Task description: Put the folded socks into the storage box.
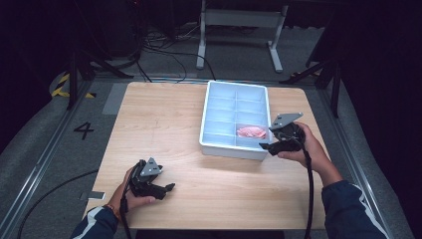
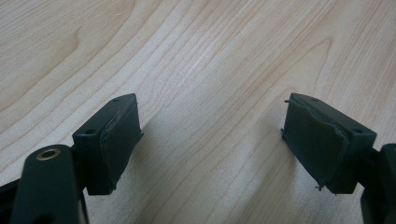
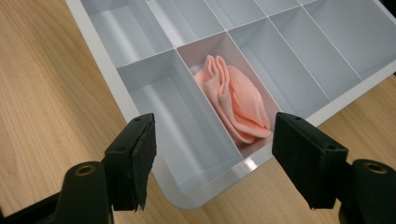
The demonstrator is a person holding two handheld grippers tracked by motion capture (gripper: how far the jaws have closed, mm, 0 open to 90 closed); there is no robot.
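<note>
A folded pink cloth (image 3: 236, 100) lies in one compartment of the white divided tray (image 1: 233, 149), next to the empty compartment at the tray's near right corner. The right gripper (image 3: 215, 156) hovers just above that corner, its fingers (image 3: 308, 156) released and spread with nothing between them. The left gripper (image 1: 169, 188) rests low over the bare wooden worktop (image 1: 164, 114), well apart from the tray, its fingers (image 2: 116, 140) also released and empty

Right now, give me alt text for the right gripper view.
A folded pink cloth lies in one compartment of a white divided tray on a wooden table. The right gripper stands open just short of the tray's corner, holding nothing.
</note>
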